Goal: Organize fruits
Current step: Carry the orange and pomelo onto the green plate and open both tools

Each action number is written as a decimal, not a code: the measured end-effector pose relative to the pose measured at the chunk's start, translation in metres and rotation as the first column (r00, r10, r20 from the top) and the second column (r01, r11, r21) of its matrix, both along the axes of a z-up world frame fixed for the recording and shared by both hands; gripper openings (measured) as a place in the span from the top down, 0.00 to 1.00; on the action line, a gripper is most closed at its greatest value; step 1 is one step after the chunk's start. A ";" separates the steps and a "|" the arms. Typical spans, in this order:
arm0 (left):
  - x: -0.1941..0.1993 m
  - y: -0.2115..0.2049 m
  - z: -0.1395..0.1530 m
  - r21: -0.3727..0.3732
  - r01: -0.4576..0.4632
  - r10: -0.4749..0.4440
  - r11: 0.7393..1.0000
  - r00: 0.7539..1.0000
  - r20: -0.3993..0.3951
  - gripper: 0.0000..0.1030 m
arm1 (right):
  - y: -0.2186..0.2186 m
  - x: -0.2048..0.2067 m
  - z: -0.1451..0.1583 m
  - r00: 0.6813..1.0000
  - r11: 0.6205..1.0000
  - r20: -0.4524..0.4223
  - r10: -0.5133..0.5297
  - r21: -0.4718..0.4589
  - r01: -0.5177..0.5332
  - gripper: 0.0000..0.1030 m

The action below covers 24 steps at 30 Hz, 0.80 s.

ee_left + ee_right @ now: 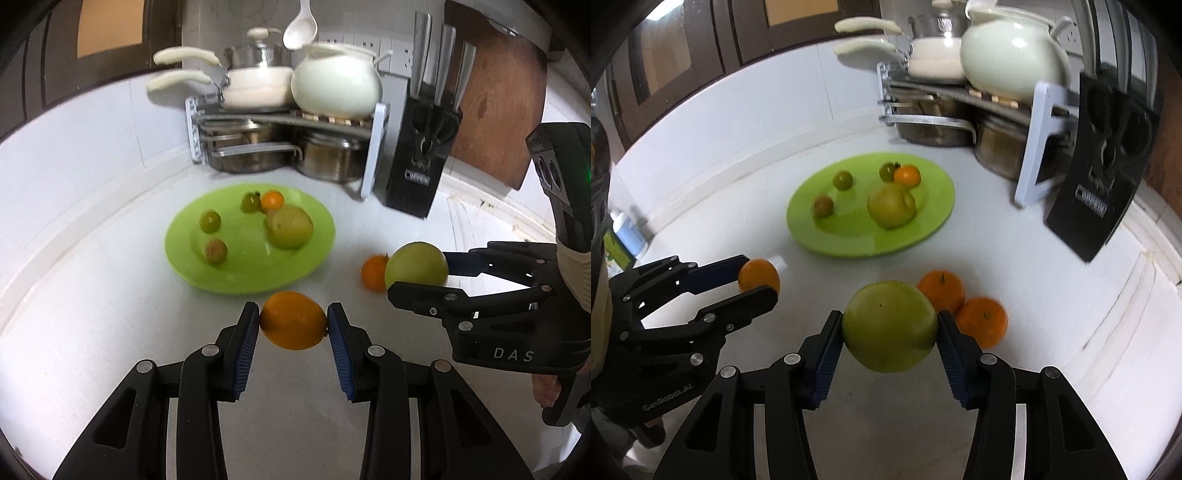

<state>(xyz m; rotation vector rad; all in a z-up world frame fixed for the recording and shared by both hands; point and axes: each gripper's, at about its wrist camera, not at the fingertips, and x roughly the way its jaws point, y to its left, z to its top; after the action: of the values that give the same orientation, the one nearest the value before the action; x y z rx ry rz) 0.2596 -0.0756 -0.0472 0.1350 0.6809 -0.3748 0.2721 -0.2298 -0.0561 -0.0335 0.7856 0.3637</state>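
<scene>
My left gripper [292, 320] is shut on an orange [293, 320] and holds it just in front of the green plate [236, 273]. It also shows in the right wrist view [759, 280]. My right gripper [890, 332] is shut on a large green apple [890, 326], which also shows in the left wrist view [416, 265]. The plate [849, 240] holds a green apple [891, 205], a small orange [907, 174] and three small greenish fruits [843, 180]. Two oranges [962, 306] lie on the counter right of the held apple.
A dish rack [280, 129] with pots and a white jar [336, 85] stands behind the plate. A black knife block [421, 155] and a wooden board [498, 96] stand at the back right. A bottle [628, 236] stands at the far left.
</scene>
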 end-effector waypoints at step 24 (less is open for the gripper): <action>0.072 0.010 0.061 -0.004 -0.059 0.059 0.998 0.991 0.118 0.63 | 0.023 0.079 0.072 0.991 0.999 0.130 0.036 0.006 -0.037 0.50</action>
<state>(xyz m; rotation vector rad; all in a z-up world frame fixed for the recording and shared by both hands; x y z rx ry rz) 0.3311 -0.0653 0.0137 0.1358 0.5664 -0.3080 0.3508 -0.2071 0.0157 -0.0629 0.6553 0.3953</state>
